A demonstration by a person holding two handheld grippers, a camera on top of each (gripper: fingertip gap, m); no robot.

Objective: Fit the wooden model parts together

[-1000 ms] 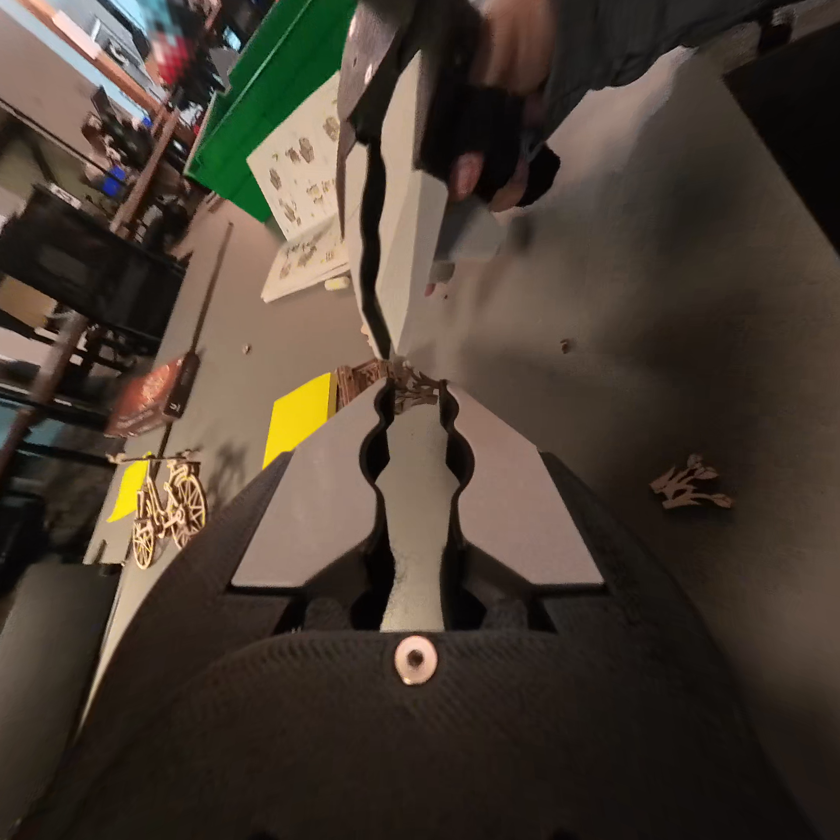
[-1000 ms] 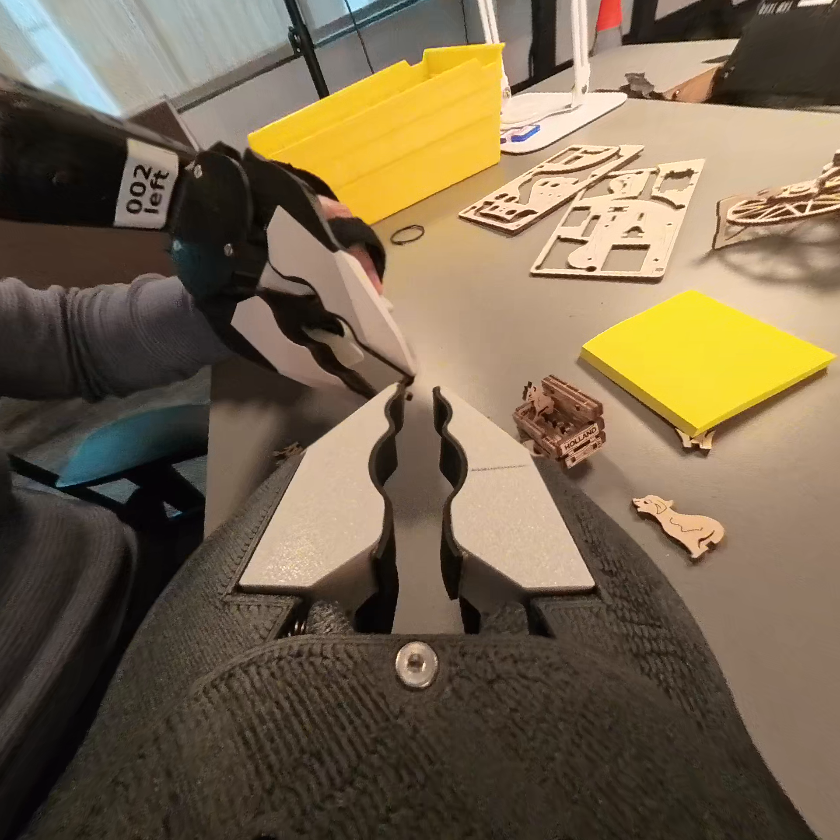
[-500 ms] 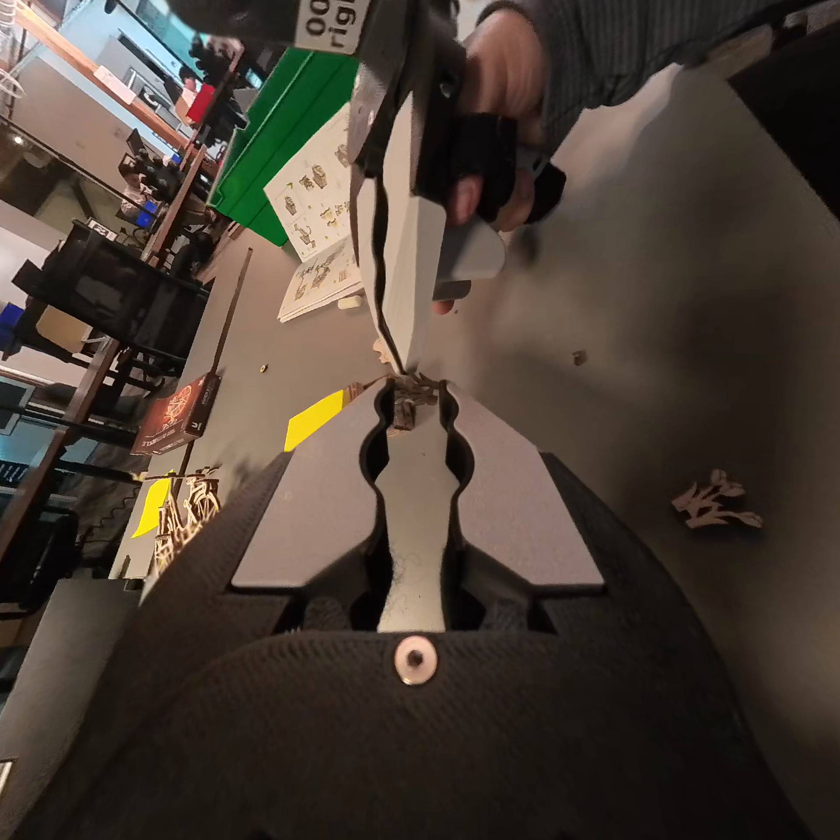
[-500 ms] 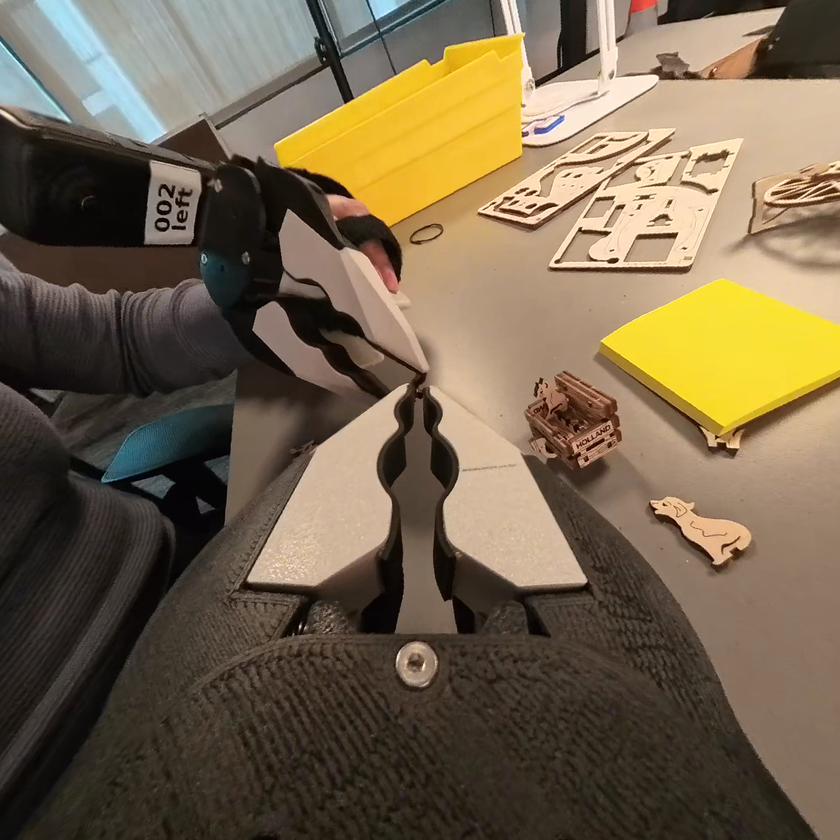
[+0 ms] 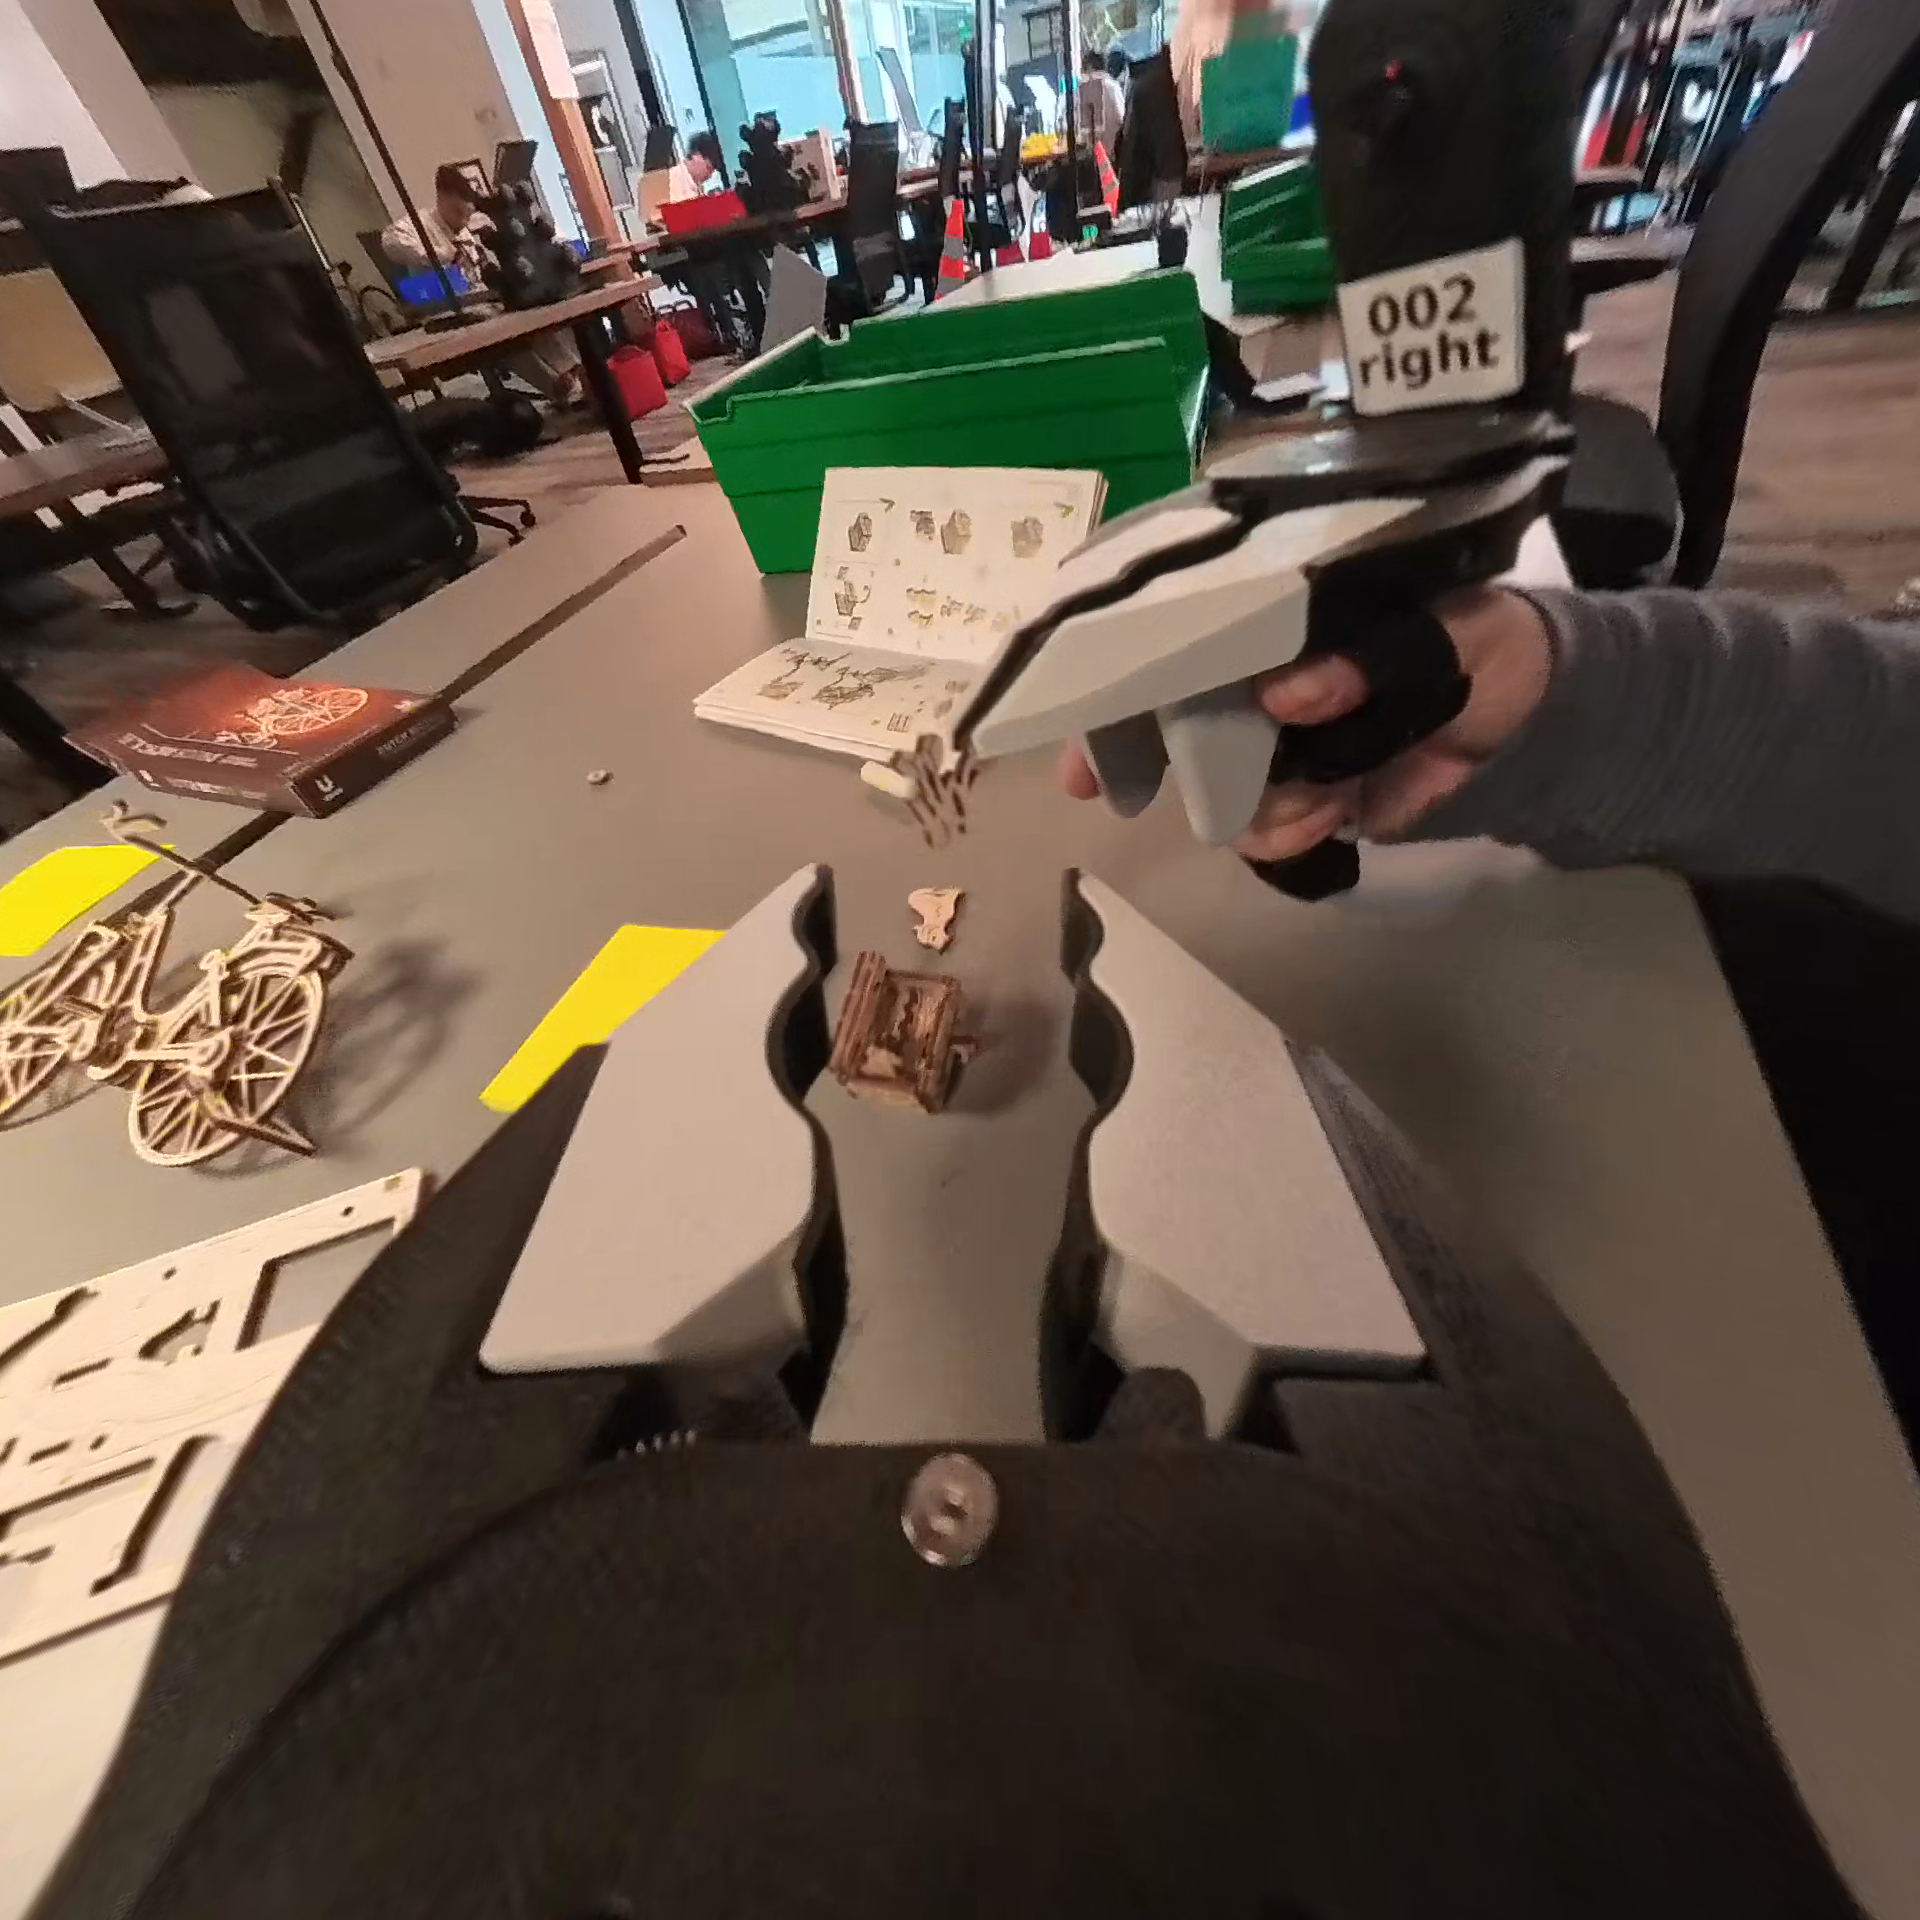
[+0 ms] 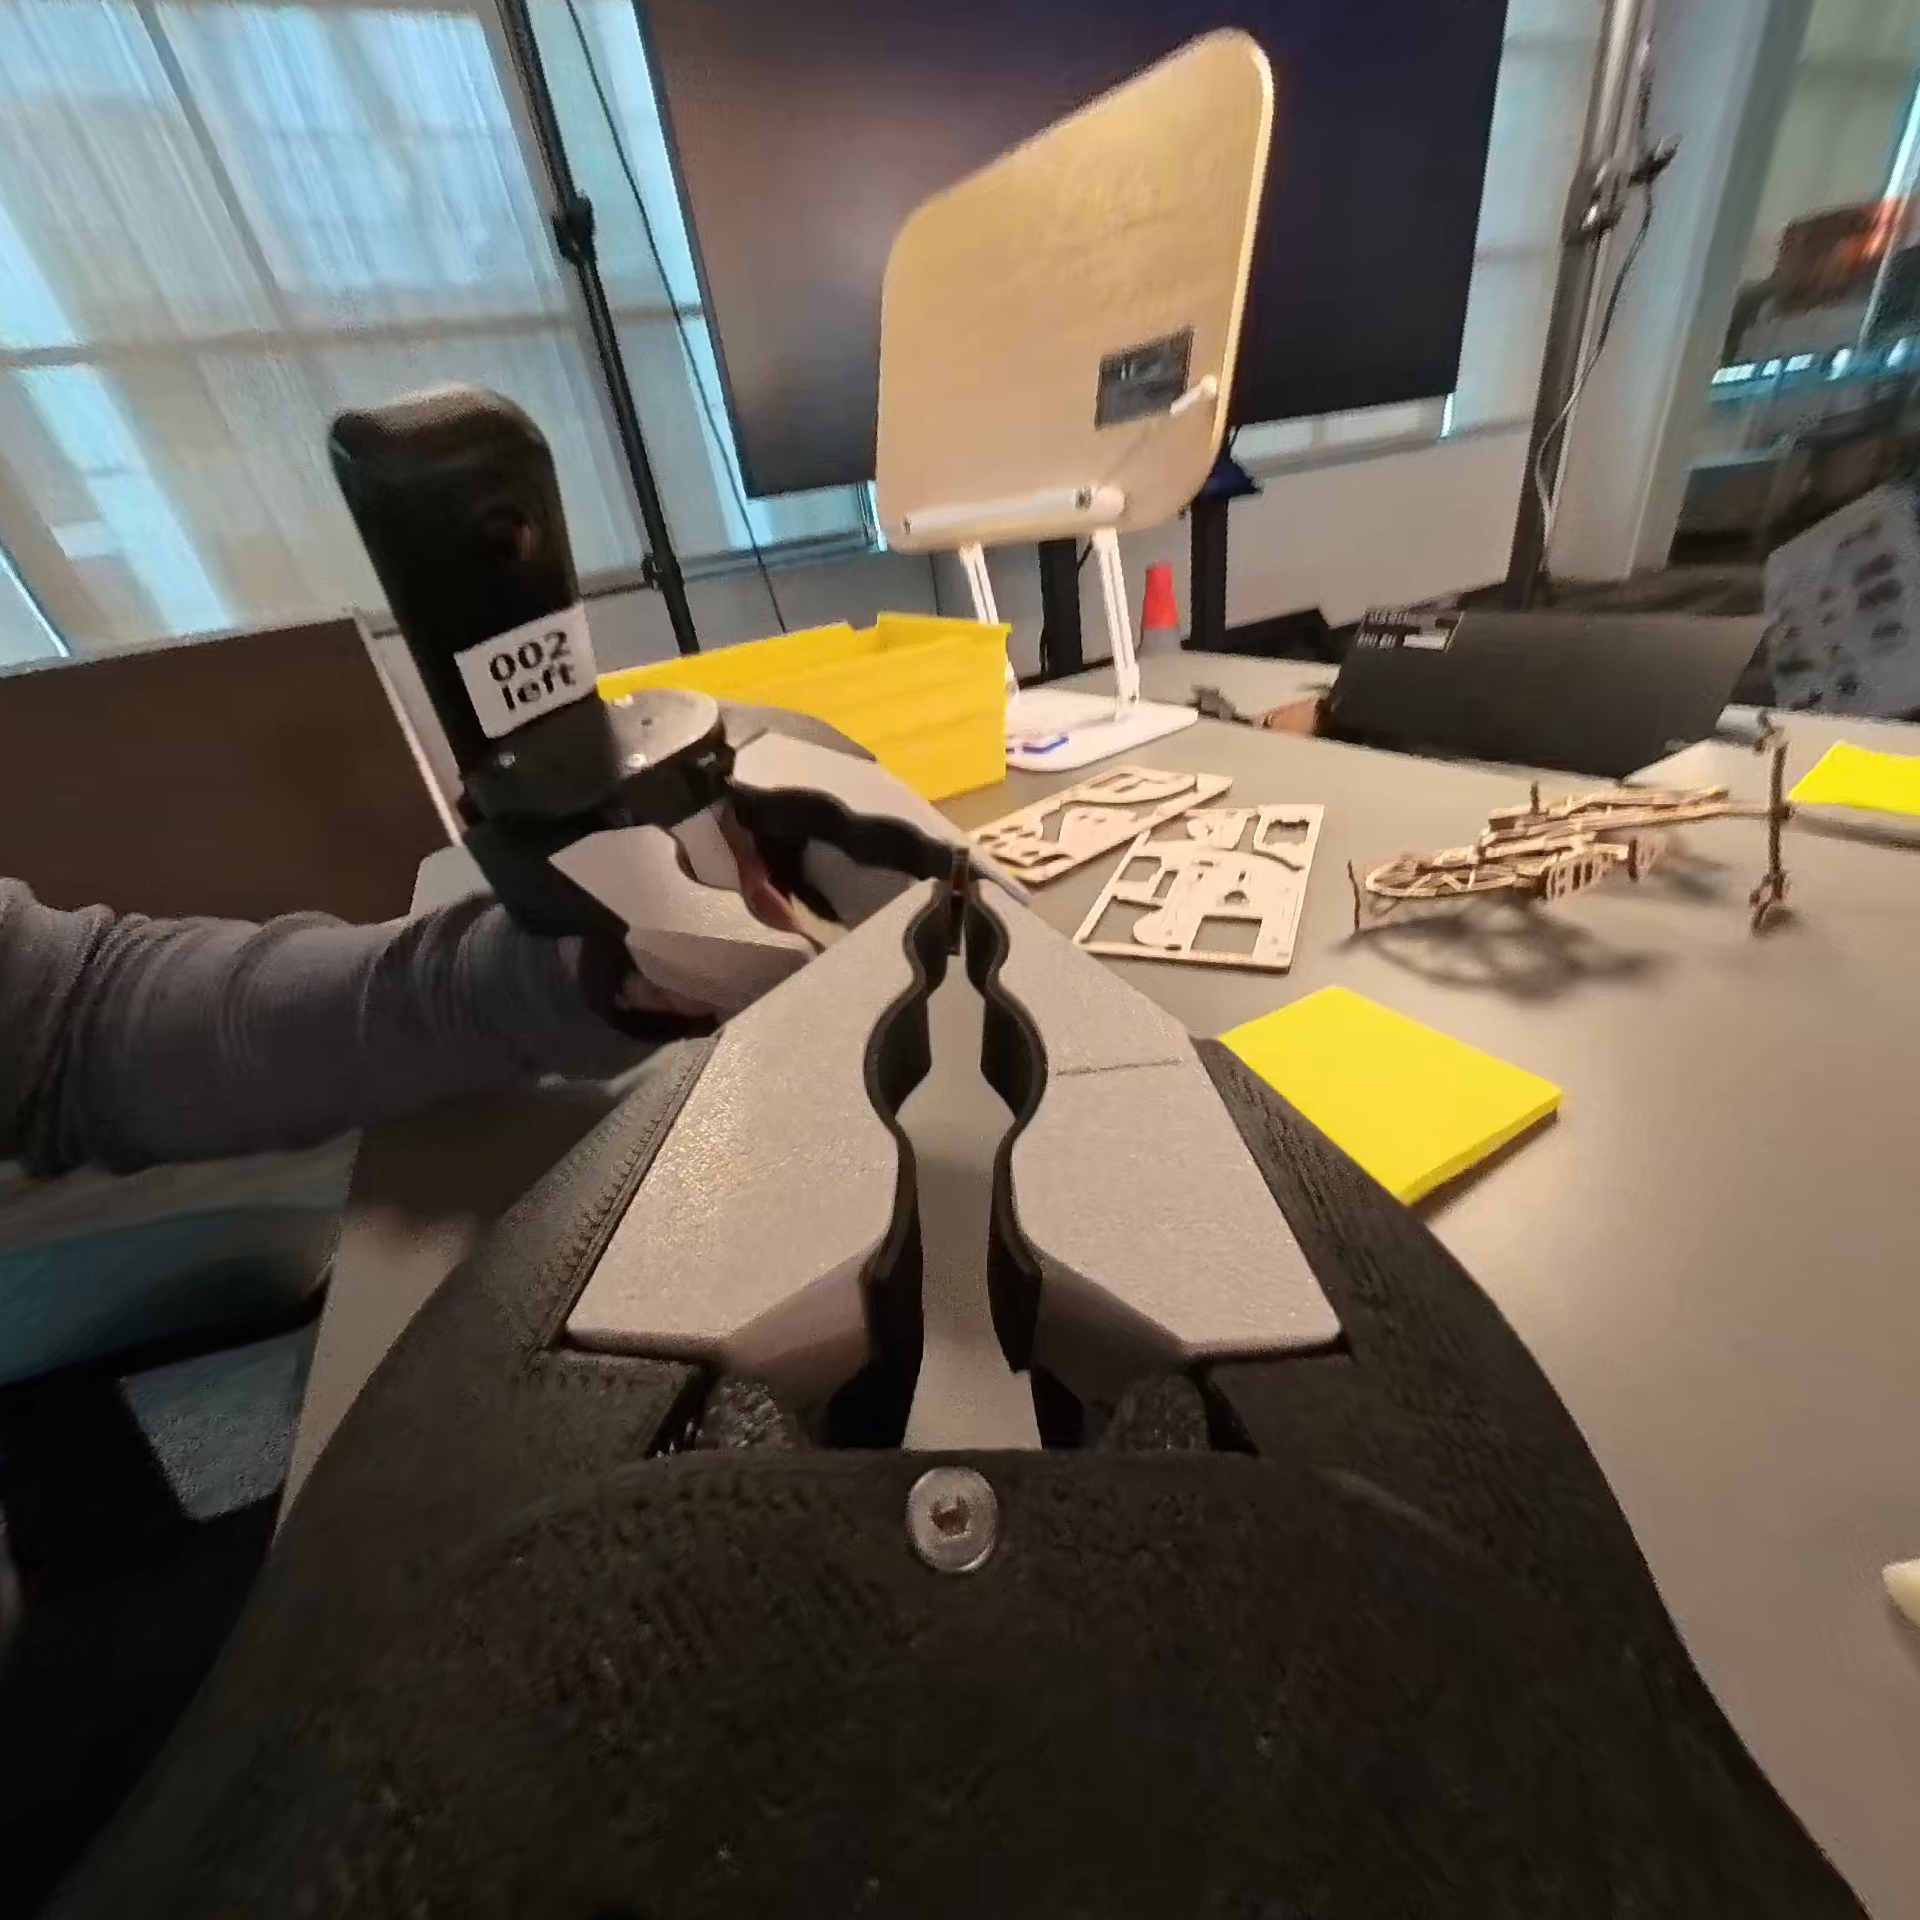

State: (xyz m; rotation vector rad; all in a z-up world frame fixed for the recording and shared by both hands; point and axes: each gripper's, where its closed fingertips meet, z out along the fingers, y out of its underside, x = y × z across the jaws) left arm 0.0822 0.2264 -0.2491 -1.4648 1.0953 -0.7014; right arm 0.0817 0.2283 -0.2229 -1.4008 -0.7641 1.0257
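Note:
My right gripper [image 6: 954,904] is shut on a small flat wooden piece [image 6: 954,885], seen edge-on between its tips. In the left wrist view the right gripper [image 5: 951,743] holds that piece [image 5: 940,805] hanging from its tips above the table. My left gripper [image 5: 945,883] is open and holds nothing. A small wooden crate model [image 5: 899,1039] lies on the table [image 5: 1351,987] between the left fingers, untouched. A flat dog-shaped wooden piece [image 5: 935,916] lies just beyond the crate.
A green bin [image 5: 956,405], an instruction booklet [image 5: 914,623], a dark box [image 5: 260,732], a wooden bicycle model [image 5: 156,1018], a yellow pad [image 5: 592,1008] and cut-out wooden sheets [image 5: 125,1382] are on the table. A yellow bin [image 6: 862,696] and a lamp stand [image 6: 1081,717] stand at the far side. Both grippers' tips are close together, under 4 cm apart.
The left gripper held the small wooden piece at its tips. The right gripper shut on it, the left gripper opened, and both swung back level over the table.

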